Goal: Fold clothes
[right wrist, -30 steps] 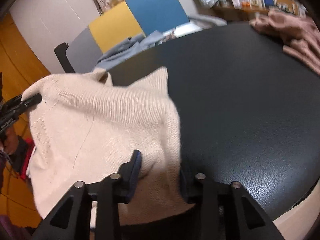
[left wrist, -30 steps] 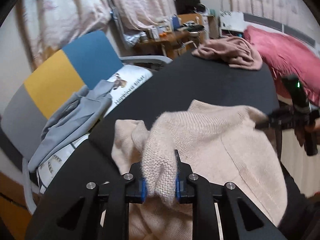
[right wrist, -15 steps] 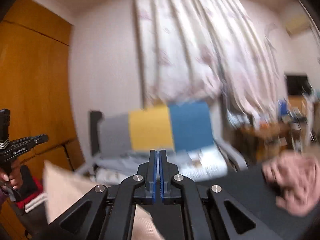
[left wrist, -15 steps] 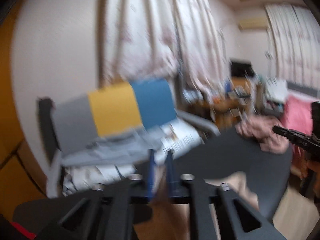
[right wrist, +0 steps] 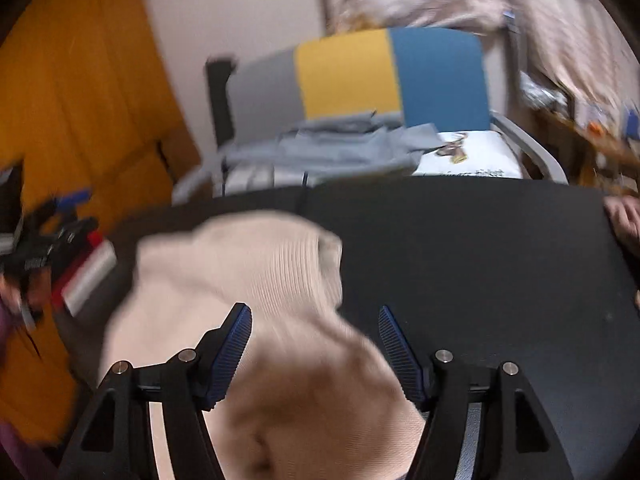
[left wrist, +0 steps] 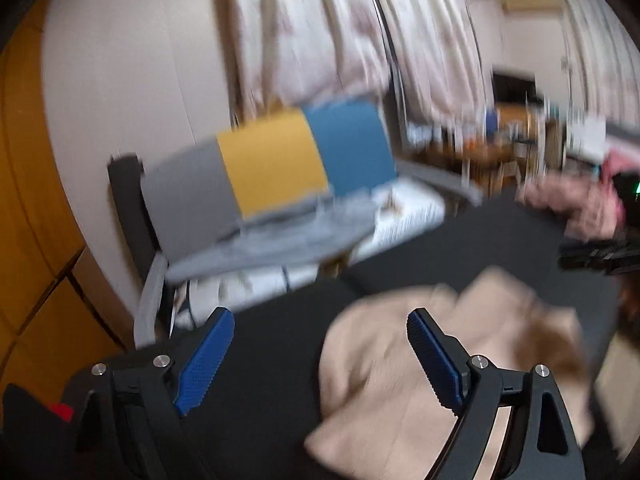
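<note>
A beige knit sweater (left wrist: 372, 360) lies bunched on the black table (left wrist: 480, 240). My left gripper (left wrist: 320, 314) hovers over the sweater's left edge, its jaws opening wide, blue pads clear of the cloth. In the right wrist view the sweater (right wrist: 260, 264) spreads under and in front of my right gripper (right wrist: 314, 310), whose jaws are also opening; cloth shows between them but the pads do not press it. Each gripper shows in the other's view: the right gripper (left wrist: 600, 256) at the far right, the left gripper (right wrist: 48, 236) at the far left. Both views are motion-blurred.
Behind the table stands a chair (right wrist: 348, 76) with a grey, yellow and blue back, holding a grey garment (right wrist: 332, 148) and a white printed cloth (right wrist: 468, 156). A pink garment (left wrist: 568, 200) lies at the table's far right. Wooden doors (right wrist: 80, 100) stand left, curtains and a cluttered desk behind.
Both grippers were shut on the sweater a second ago. They swung up, then tipped back down, and now stand open with the sweater released on the table.
</note>
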The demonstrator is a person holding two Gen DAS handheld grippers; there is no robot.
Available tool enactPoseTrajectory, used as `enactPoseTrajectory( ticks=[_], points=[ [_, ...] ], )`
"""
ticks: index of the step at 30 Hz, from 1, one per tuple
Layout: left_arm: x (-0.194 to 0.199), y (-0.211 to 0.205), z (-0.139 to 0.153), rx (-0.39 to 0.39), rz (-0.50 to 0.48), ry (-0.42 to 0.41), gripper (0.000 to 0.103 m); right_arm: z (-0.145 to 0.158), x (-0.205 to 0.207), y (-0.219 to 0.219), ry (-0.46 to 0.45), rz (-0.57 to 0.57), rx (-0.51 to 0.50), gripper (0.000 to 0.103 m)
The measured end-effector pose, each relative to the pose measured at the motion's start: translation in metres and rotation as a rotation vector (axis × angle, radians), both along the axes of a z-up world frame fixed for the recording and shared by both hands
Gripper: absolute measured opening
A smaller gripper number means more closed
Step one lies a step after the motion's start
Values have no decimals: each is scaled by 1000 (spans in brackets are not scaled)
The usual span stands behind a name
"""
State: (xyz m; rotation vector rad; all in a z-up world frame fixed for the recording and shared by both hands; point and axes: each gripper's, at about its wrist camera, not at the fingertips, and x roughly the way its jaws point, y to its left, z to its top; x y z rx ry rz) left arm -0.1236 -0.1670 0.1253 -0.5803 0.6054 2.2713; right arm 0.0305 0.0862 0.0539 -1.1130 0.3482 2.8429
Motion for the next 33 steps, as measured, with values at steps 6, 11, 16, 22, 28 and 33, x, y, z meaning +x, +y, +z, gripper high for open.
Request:
enactPoseTrajectory(
  ticks=[6,11,16,22,28,33],
  points=[
    [-24,17,-97,-185,-95,-170,89,-44,-37,13,-116,127,44,68],
    [-33,29,-137,-284,-128,-208,90,-69,-38,7,-201,158,66,68],
    [-35,32,-141,-225,-112,-287,56,-74,-31,6,-188,92,49,15],
    [-1,36,-120,-153,32,-195,13,-43,-5,-13,-34,-85,225,13],
    [53,15,-48,72,66,-44,12,26,37,-6,225,-155,351,11],
    [71,-1,19,248,79,23,11,94,58,-5,421,-173,461,6]
  ],
)
